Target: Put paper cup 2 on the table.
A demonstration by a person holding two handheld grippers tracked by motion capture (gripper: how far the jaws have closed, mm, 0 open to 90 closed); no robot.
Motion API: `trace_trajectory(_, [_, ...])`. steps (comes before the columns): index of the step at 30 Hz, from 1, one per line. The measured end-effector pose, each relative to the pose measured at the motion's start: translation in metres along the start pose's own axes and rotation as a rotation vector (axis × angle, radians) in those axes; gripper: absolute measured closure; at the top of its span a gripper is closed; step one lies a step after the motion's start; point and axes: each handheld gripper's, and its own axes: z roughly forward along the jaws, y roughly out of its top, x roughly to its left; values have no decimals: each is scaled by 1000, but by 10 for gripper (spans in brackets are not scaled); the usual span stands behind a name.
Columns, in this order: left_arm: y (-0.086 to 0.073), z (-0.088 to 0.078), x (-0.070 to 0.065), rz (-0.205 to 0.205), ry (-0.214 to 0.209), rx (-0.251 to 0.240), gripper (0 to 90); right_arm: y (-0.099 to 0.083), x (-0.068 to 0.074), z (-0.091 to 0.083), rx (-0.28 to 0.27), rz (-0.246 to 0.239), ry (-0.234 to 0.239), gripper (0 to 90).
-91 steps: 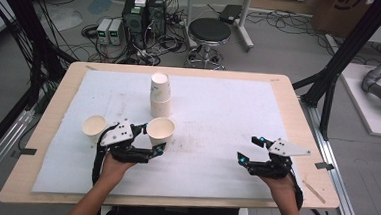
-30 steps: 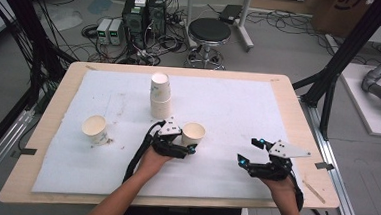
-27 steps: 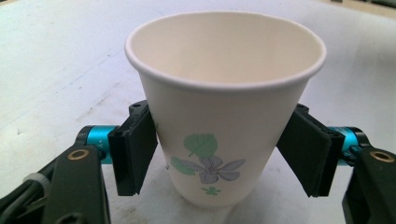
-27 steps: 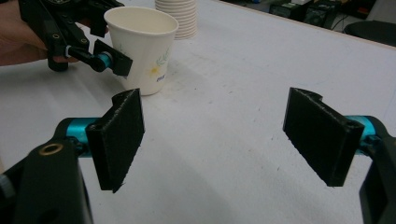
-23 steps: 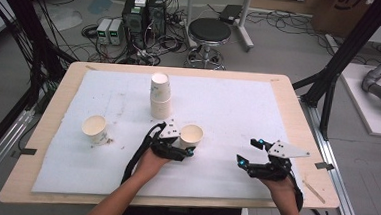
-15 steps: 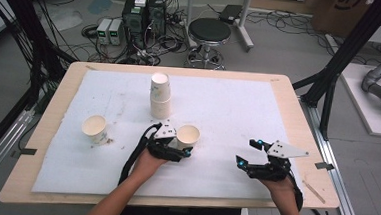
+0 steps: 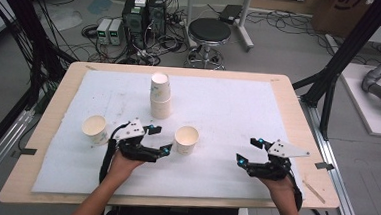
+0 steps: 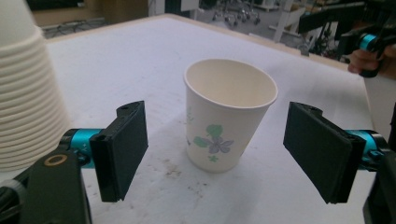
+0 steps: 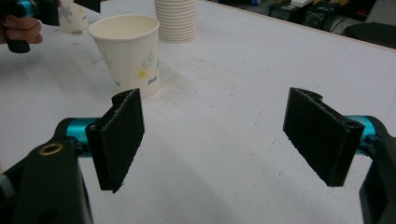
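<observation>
White paper cup with a flower print (image 8: 229, 119) stands upright just ahead of the left gripper (image 7: 152, 140), whose jaws have just been opening (nothing pinched); right gripper (image 7: 249, 150) rests farther off, spread wide.

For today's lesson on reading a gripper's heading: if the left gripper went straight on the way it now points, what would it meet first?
The left gripper would probably meet the flowered paper cup first. The cup stands upright just ahead, centred between the open jaws, which have just been opening, with neither pad touching it.
</observation>
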Motion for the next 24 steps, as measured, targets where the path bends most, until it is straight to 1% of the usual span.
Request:
trace_trajectory(4, [-2, -19, 4, 1, 39, -35, 206, 0, 0, -1, -8, -5, -8, 211])
trace_trajectory(6, [-4, -25, 5, -5, 52, -51, 190, 0, 1, -2, -4, 0, -13, 211])
trace_trajectory(9, [-8, -32, 6, -2, 71, -57, 166, 0, 2, -2, -5, -4, -25, 211])
trace_trajectory(10, [-9, -35, 6, -8, 75, -61, 155, 0, 1, -3, -8, -8, -30, 211])
trace_trajectory(15, [-12, -45, 5, -5, 82, -81, 153, 0, 3, -5, -11, -7, -55, 211])
trace_trajectory(18, [-13, -52, 1, 8, 87, -98, 153, -1, 7, -7, -13, -2, -65, 211])
trace_trajectory(22, [-14, -59, 2, 6, 97, -117, 158, -1, 15, -11, -24, -10, -75, 211])
trace_trajectory(24, [-14, -61, 3, 0, 103, -125, 158, -1, 17, -12, -20, -17, -76, 211])
